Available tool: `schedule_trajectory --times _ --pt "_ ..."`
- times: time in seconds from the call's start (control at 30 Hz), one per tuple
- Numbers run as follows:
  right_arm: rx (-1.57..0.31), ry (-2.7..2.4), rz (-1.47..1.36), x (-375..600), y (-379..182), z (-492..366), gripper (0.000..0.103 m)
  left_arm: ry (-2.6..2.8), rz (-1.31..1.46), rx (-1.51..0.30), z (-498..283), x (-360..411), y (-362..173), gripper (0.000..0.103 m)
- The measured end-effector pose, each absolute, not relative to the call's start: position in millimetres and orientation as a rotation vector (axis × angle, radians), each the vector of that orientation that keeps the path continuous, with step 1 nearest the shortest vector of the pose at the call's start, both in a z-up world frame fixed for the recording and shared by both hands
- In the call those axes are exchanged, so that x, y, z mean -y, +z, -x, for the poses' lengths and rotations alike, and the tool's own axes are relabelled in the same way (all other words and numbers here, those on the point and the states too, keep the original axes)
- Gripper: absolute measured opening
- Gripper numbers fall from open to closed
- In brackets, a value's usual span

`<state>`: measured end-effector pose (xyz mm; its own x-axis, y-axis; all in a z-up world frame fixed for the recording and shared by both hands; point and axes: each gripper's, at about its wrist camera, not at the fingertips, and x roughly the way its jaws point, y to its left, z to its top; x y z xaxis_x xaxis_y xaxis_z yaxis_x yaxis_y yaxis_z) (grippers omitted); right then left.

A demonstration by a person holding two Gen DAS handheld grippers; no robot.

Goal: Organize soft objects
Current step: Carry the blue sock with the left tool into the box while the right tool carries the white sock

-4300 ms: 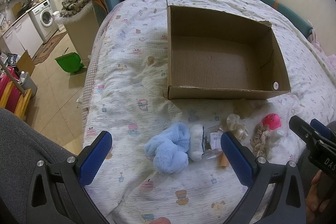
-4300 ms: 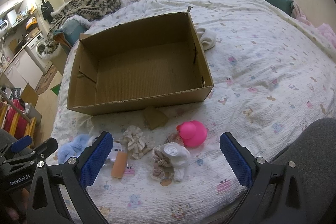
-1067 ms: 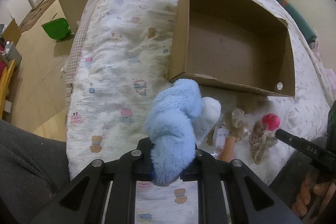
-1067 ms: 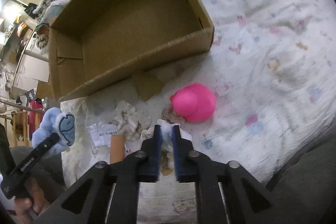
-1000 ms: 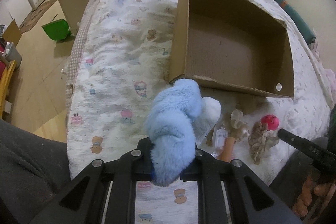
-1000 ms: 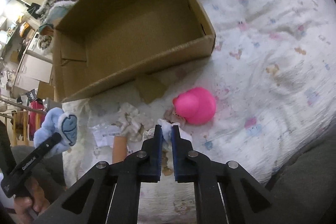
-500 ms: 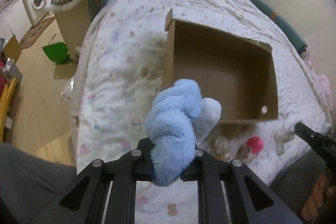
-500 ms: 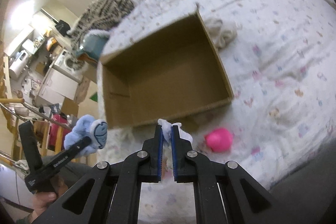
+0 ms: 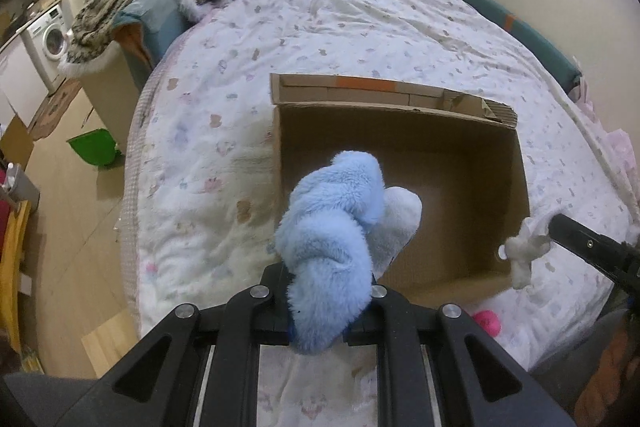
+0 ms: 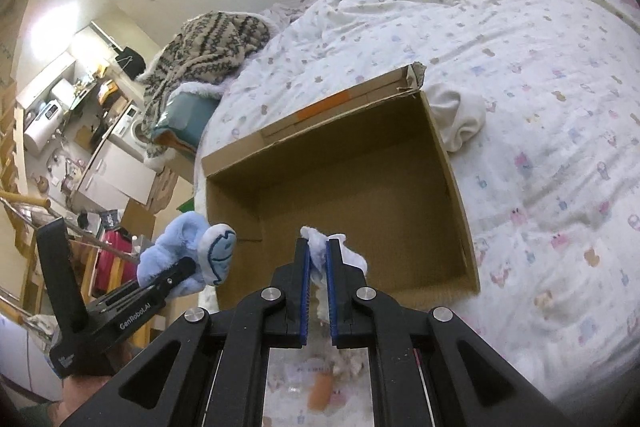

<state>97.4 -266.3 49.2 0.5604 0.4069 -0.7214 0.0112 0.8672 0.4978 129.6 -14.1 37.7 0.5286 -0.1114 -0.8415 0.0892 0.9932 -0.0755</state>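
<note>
**Both tongs loaded and over the box — notes on the soft stuff**

You've got the blue plush toy pinched in the left tongs, filling the lower middle of the left wrist view and hanging over the near-left corner of the cardboard box. The right wrist view shows it at middle left, with a white face patch stitched in blue. It looks super light and squishy, so it'll sag and flop rather than hold shape; you're gripping it low on the body, which seems fine since fluff won't slip much.

The right tongs are clamped on a small white cloth piece, sitting in the lower middle of that frame, over the box's near edge. From the left wrist camera it dangles at the right edge of the frame. It's limp and thin and only a little of it is caught, so I'd guess it drops cleanly once you let go.

Count: one box, nothing visible inside it, one plush, one white cloth in hand. On the bed there's one pink ball-ish toy at lower right of the left view, one orange tube-like thing, blurry, at the bottom of the right view, and one cream cloth bundle touching the box's far right corner.
</note>
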Motion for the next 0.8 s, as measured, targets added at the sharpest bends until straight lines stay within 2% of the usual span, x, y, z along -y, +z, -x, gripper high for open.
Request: schedule_trajectory --times 0.43,0.8 --pt "-1.081 0.16 -0.496 263.6 -12.0 -125.3 0.009 -0.152 -0.041 -1.053 -155.2 38.0 -28.2 0.014" --pt "-1.173 0.091 -0.484 263.1 -40.4 -135.2 0.009 -0.132 -0.027 -1.078 -161.7 31.9 -42.3 0.015"
